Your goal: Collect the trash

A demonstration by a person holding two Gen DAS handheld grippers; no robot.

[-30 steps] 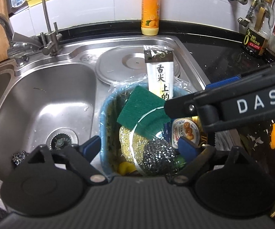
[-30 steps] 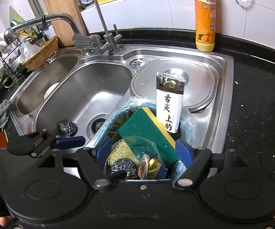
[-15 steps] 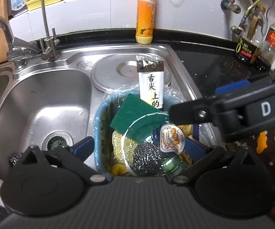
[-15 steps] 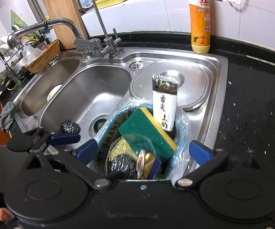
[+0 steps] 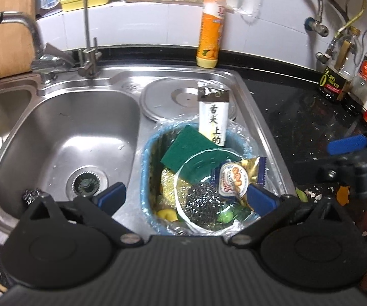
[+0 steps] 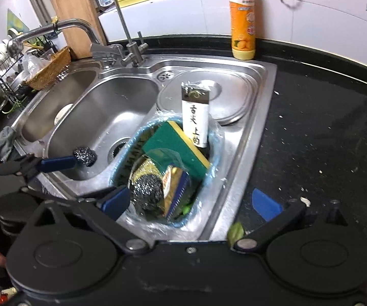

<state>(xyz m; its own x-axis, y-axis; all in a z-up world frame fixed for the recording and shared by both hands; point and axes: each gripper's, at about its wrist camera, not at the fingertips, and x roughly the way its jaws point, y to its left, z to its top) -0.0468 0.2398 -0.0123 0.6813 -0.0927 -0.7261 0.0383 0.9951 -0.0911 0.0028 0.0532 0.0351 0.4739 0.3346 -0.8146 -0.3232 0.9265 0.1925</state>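
The bin is light blue; its sponge is green over yellow. The bottle is orange, the worktop speckled black.

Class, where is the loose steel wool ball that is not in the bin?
In the right wrist view, the steel wool ball lies in the sink basin, left of the drain.

White tiled wall behind a black speckled countertop — steel sink inset.

The black countertop carries a steel sink, an orange detergent bottle and scattered crumbs.
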